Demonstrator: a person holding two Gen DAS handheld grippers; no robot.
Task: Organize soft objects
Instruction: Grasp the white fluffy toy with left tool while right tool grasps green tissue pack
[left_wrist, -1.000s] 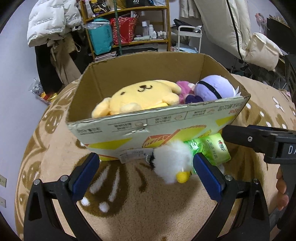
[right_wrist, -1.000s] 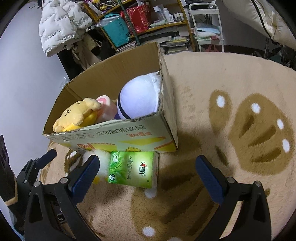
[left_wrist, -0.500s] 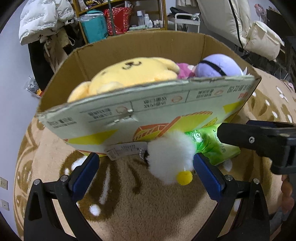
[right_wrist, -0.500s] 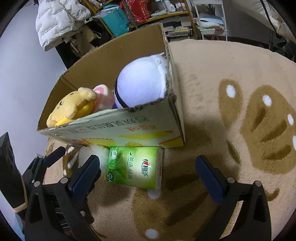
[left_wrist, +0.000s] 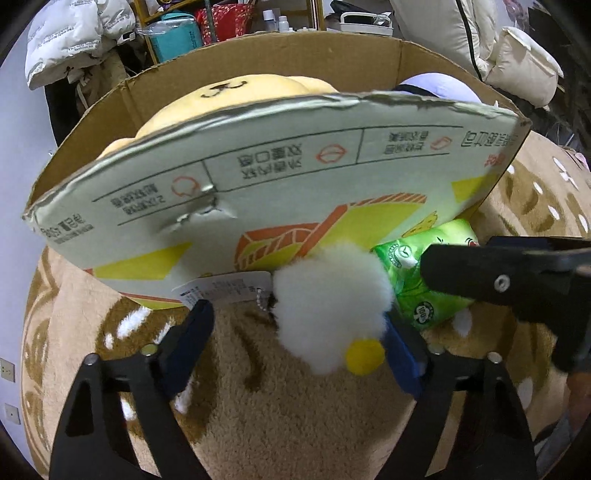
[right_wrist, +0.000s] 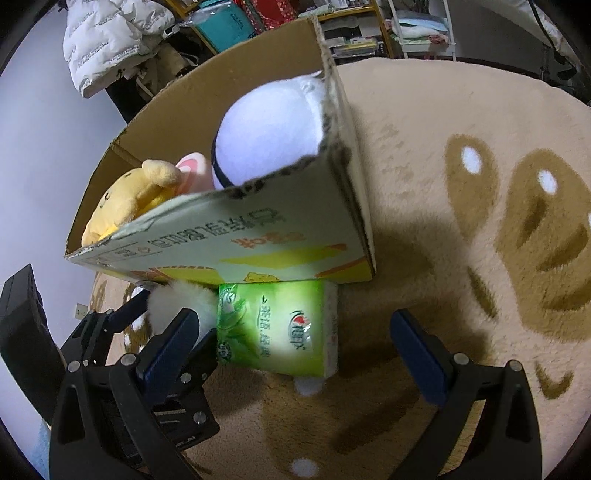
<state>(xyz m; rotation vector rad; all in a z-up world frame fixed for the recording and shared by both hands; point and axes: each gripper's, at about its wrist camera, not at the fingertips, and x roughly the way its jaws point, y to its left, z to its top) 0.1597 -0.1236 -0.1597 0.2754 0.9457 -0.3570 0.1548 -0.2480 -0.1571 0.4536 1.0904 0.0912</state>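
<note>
A white fluffy plush (left_wrist: 328, 302) with a yellow beak lies on the rug against the cardboard box (left_wrist: 258, 177). My left gripper (left_wrist: 299, 336) is open, its fingers on either side of the plush. A green tissue pack (right_wrist: 277, 328) lies beside the plush, also against the box (right_wrist: 236, 243). My right gripper (right_wrist: 295, 347) is open around the tissue pack, one finger between pack and plush (right_wrist: 177, 299). In the box lie a yellow dog plush (right_wrist: 125, 199), a pink plush (right_wrist: 192, 173) and a lavender round plush (right_wrist: 266, 136).
A beige rug with brown paw marks (right_wrist: 480, 192) covers the floor. Behind the box stand shelves with bags (left_wrist: 221, 26), a white jacket (left_wrist: 74, 33) and a small cart (right_wrist: 417, 26). A paper tag (left_wrist: 221, 288) hangs from the white plush.
Both grippers have moved forward and lower toward the box. The white plush now sits between my left fingers and the tissue pack between my right fingers.
</note>
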